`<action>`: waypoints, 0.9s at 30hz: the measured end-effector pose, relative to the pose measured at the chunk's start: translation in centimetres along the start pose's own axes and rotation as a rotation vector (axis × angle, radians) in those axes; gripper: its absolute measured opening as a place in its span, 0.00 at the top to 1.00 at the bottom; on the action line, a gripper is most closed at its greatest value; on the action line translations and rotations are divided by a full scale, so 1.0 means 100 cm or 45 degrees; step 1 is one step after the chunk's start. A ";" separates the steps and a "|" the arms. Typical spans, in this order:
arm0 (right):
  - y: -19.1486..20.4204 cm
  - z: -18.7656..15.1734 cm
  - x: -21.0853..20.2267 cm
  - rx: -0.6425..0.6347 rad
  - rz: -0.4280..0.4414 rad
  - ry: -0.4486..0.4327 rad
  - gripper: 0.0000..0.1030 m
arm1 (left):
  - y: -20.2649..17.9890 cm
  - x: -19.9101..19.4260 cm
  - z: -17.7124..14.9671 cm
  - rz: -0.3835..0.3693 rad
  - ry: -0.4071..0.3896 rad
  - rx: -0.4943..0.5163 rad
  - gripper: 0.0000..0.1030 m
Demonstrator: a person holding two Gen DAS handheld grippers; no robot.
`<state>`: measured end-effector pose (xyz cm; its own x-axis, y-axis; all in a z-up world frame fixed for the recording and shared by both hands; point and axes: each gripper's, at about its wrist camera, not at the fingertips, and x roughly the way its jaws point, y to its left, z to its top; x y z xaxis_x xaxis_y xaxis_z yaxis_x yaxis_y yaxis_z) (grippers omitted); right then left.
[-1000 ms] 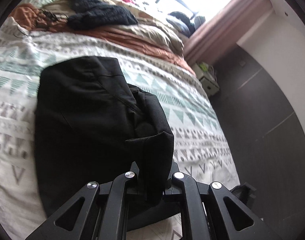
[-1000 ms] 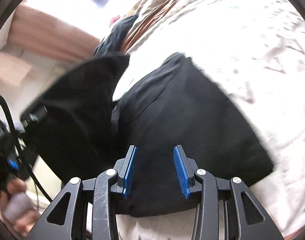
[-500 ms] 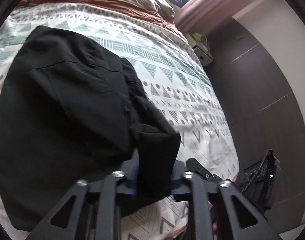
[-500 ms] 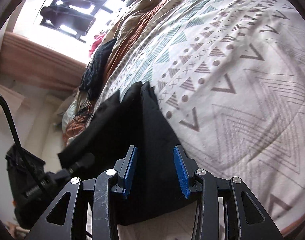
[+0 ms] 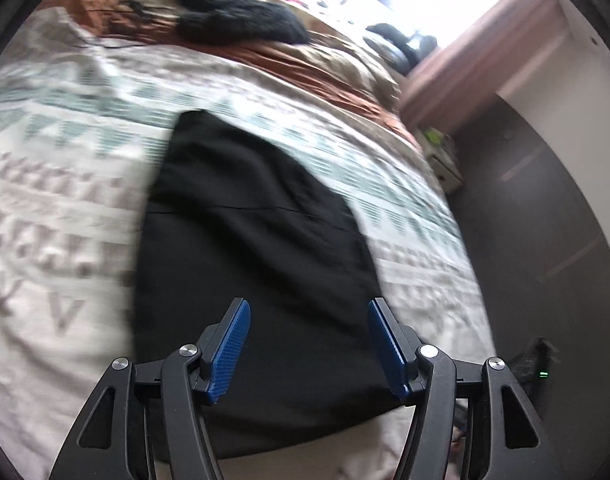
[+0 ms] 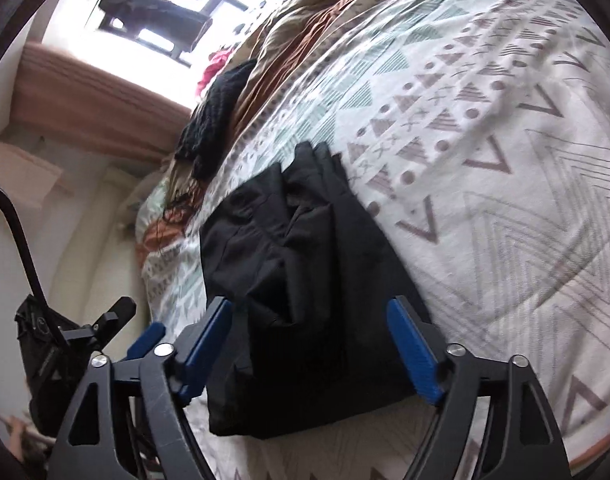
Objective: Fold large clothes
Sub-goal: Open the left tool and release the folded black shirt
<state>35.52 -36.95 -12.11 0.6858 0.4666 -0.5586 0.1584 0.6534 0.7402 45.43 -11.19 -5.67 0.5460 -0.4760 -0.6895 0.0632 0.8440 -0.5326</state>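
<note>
my left gripper (image 5: 308,343) hangs spread wide and empty over the black garment (image 5: 249,248), which lies folded into a compact rectangle on the patterned bed cover (image 5: 57,184). my right gripper (image 6: 317,346) is spread too, holding nothing, its blue pads either side of the garment's near edge without pinching it. from the right wrist view the top layer looks rumpled, with a bunched ridge along one side. i judge the main folds done; what seems left is smoothing, perhaps one more fold. a dark knit pile (image 5: 241,20) sits well apart at the far end of the bed.
</note>
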 end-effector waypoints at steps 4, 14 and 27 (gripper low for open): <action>0.016 -0.007 0.002 -0.069 -0.023 -0.015 0.22 | 0.045 -0.010 -0.007 0.099 -0.015 -0.084 0.39; 0.015 -0.020 0.031 -0.121 -0.114 0.067 0.76 | 0.113 -0.015 -0.039 0.173 0.027 -0.247 0.39; 0.004 -0.026 0.022 -0.086 -0.089 0.005 0.90 | 0.128 -0.005 -0.039 0.196 0.034 -0.220 0.39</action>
<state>35.26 -34.06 -14.02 0.6719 0.4210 -0.6093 0.1571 0.7230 0.6727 42.68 -1.14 -14.07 0.5154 -0.3531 -0.7809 -0.1646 0.8535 -0.4945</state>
